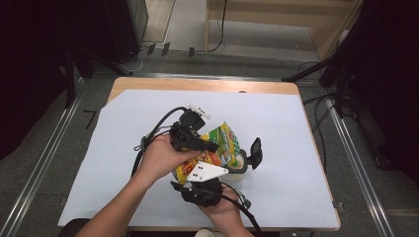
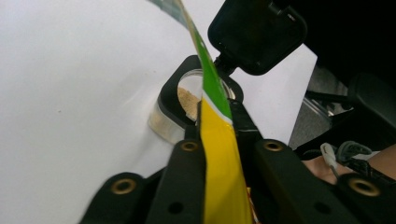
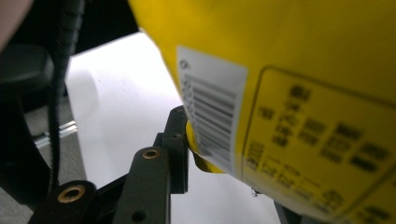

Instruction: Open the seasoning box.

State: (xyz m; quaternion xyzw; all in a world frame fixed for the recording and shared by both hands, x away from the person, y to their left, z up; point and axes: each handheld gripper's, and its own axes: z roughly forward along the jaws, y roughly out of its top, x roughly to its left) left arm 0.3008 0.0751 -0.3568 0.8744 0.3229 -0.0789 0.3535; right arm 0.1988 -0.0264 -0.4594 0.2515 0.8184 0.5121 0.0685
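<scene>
A yellow and green snack bag point(image 1: 225, 143) is held tilted above a small clear container point(image 1: 241, 167) whose black lid point(image 1: 256, 153) stands flipped open. My left gripper point(image 1: 211, 146) is shut on the bag's edge point(image 2: 217, 116); the container point(image 2: 163, 123) lies just beyond its jaws, with tan crumbs point(image 2: 189, 100) inside and the lid point(image 2: 257, 32) above. My right gripper point(image 1: 200, 165), under its grey plate point(image 1: 205, 172), grips the bag's lower end from the near side. In the right gripper view the barcode side of the bag point(image 3: 299, 93) sits between the jaws of that gripper point(image 3: 205, 156), hiding the right jaw.
A white sheet point(image 1: 123, 163) covers most of the wooden table point(image 1: 197, 85). Black cables point(image 1: 158, 126) trail from both grippers. Metal rails point(image 1: 44, 163) run along the floor on both sides, and dark stands are at the back.
</scene>
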